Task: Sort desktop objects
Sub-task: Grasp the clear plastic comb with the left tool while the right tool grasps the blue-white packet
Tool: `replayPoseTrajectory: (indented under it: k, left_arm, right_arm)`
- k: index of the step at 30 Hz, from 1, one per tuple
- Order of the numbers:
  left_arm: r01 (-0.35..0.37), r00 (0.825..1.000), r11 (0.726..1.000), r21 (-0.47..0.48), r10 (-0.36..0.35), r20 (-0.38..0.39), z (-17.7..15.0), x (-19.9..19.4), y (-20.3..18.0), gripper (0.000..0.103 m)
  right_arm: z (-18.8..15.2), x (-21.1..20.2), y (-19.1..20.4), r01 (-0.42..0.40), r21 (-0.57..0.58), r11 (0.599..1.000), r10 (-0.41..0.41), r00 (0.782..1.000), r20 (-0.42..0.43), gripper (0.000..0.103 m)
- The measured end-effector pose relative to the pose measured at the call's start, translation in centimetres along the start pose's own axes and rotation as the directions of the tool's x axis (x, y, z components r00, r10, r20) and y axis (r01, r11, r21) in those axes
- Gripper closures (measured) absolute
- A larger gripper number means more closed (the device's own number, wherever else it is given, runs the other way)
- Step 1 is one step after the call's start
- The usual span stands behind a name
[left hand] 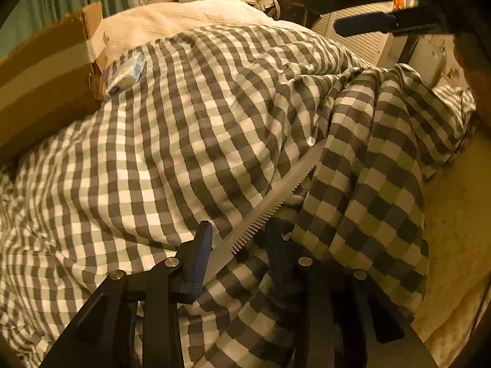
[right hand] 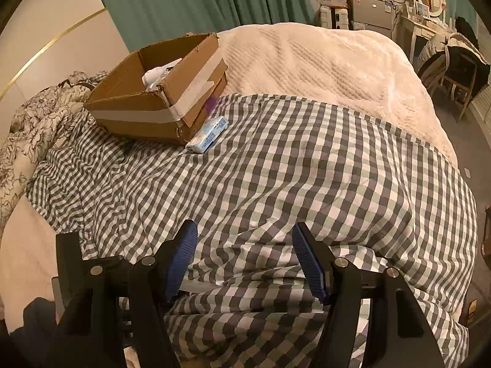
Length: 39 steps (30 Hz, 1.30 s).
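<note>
A bed covered by a gray and white checked sheet fills both views. The left gripper has its jaws apart around a serrated knife blade that lies slanted on the sheet; whether the pads touch it cannot be told. The right gripper hovers over the sheet with jaws apart, holding nothing. Farther back, a small blue packet lies just beside an open cardboard box.
</note>
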<state>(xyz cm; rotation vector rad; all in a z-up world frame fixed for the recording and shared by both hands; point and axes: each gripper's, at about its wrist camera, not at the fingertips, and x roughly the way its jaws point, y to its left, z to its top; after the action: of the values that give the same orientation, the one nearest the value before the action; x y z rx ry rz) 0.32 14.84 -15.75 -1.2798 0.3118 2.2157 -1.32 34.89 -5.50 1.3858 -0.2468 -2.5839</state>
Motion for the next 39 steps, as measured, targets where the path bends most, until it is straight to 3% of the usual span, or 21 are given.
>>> replayPoseTrajectory:
  k: [1,4,6,10,15,22,26,30,32,39]
  left_arm:
    - [0.010,1.000,1.000,-0.010,-0.010,0.007,0.0,-0.1,0.3,0.082]
    - [0.009,0.999,0.999,-0.038,-0.007,0.044,0.0,-0.8,0.7,0.085]
    - [0.018,0.996,0.996,-0.082,-0.011,0.090,0.1,-2.0,1.4,0.100]
    - [0.093,0.985,0.976,-0.196,-0.061,0.164,0.3,-4.5,3.5,0.100]
    - [0.094,0.977,0.943,-0.319,-0.026,0.211,0.5,-5.9,6.3,0.100]
    - [0.001,0.966,0.868,-0.496,0.128,0.225,1.2,-7.0,11.3,0.100]
    - [-0.093,0.949,0.840,-0.535,0.238,0.209,1.5,-7.0,13.4,0.100]
    - [-0.146,0.935,0.819,-0.555,0.299,0.194,1.3,-6.1,15.0,0.100]
    - [-0.172,0.928,0.810,-0.561,0.324,0.183,1.0,-5.8,15.7,0.099]
    - [-0.175,0.931,0.776,-0.606,0.331,0.155,-0.1,-4.5,18.0,0.099]
  right_arm:
    - [0.0,0.0,0.0,-0.001,0.000,1.000,0.001,1.000,0.000,0.039]
    - [-0.1,0.0,0.1,-0.002,-0.003,1.000,0.002,1.000,-0.006,0.039]
    - [-0.1,0.0,0.0,-0.006,-0.002,1.000,0.006,1.000,-0.003,0.039]
    - [0.0,-0.5,-0.1,-0.011,0.003,1.000,0.011,1.000,0.015,0.039]
    - [0.0,-0.7,0.3,-0.027,-0.008,1.000,0.027,0.999,0.036,0.039]
    - [1.8,0.6,3.1,-0.051,-0.047,0.998,0.055,0.996,0.065,0.039]
    - [4.1,3.8,5.9,-0.028,-0.084,0.996,0.034,0.998,0.061,0.039]
    - [5.9,9.7,8.2,-0.013,-0.078,0.997,0.013,1.000,-0.007,0.039]
    - [6.7,11.9,8.8,0.010,-0.073,0.997,-0.010,1.000,-0.003,0.039]
    - [9.0,18.9,8.7,0.088,-0.048,0.995,-0.088,0.996,0.003,0.039]
